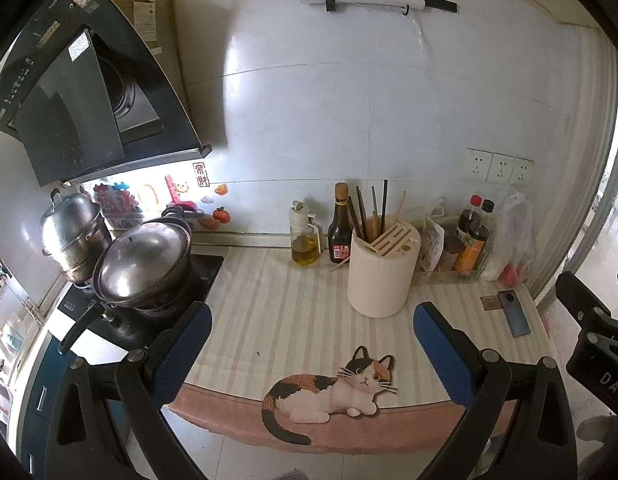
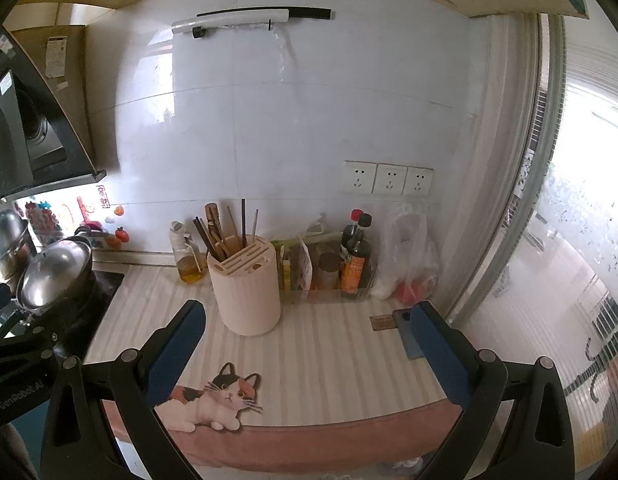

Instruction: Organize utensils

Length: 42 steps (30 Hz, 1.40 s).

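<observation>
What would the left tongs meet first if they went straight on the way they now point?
Probably the cream utensil holder: it stands on the counter just ahead between the open left tongs, slightly right of centre. Depth is unclear in the fisheye view.

The near and middle part of the striped counter mat with a printed calico cat (image 1: 293,320) lies bare, an open stretch between the stove on the left and the window frame on the right; the cream cylindrical utensil holder (image 1: 383,276) stands upright toward the far middle, with dark and wooden chopsticks (image 1: 369,212) sticking up from its top and blocking any approach straight down there; just left of it, along the far wall, a dark sauce bottle (image 1: 340,232) and a clear oil dispenser (image 1: 305,236) close the gap; a single loose wooden stick (image 1: 341,266) lies at the holder's far-left foot; to the right, a clear tray of condiment bottles (image 2: 349,268) and a plastic bag (image 2: 409,256) fill the far corner; a blue-grey phone (image 1: 514,314) lies flat near the right edge; on the left, a steel-lidded wok (image 1: 145,264) with its black handle pointing nearward, and a steel steamer pot (image 1: 73,236) behind it, crowd the stove.
</observation>
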Each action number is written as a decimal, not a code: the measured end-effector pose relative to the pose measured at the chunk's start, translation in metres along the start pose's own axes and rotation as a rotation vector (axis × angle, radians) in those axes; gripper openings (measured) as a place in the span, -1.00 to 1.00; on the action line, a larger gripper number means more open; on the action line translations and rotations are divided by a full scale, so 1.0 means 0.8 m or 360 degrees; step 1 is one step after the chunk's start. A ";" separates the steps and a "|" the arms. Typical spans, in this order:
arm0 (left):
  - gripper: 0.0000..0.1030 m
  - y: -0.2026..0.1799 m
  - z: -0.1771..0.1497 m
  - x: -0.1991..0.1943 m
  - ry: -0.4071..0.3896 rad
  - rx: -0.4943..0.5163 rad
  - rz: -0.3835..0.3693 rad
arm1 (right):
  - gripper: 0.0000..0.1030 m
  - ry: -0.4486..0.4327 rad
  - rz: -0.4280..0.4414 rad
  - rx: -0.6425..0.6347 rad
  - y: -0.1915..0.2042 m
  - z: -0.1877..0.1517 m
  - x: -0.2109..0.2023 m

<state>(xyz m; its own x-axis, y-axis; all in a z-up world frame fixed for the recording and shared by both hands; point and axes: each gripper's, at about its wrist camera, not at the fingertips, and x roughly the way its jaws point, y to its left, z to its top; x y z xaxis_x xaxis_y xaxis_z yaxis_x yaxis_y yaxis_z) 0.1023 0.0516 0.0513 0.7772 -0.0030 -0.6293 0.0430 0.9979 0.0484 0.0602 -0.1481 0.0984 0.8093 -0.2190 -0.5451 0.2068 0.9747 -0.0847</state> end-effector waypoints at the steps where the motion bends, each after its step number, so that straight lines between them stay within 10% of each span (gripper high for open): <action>1: 1.00 0.000 0.000 0.000 -0.0002 0.0000 -0.0001 | 1.00 0.0000 0.0000 -0.0001 0.001 0.000 0.000; 42: 1.00 -0.001 0.003 -0.005 -0.0024 -0.0012 0.0004 | 1.00 -0.0008 0.0005 0.0001 0.013 0.002 -0.012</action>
<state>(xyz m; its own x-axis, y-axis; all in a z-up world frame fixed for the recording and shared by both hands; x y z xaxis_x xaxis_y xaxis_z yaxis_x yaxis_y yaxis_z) 0.1003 0.0504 0.0558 0.7867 -0.0012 -0.6173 0.0360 0.9984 0.0441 0.0553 -0.1361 0.1039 0.8127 -0.2160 -0.5412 0.2044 0.9754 -0.0823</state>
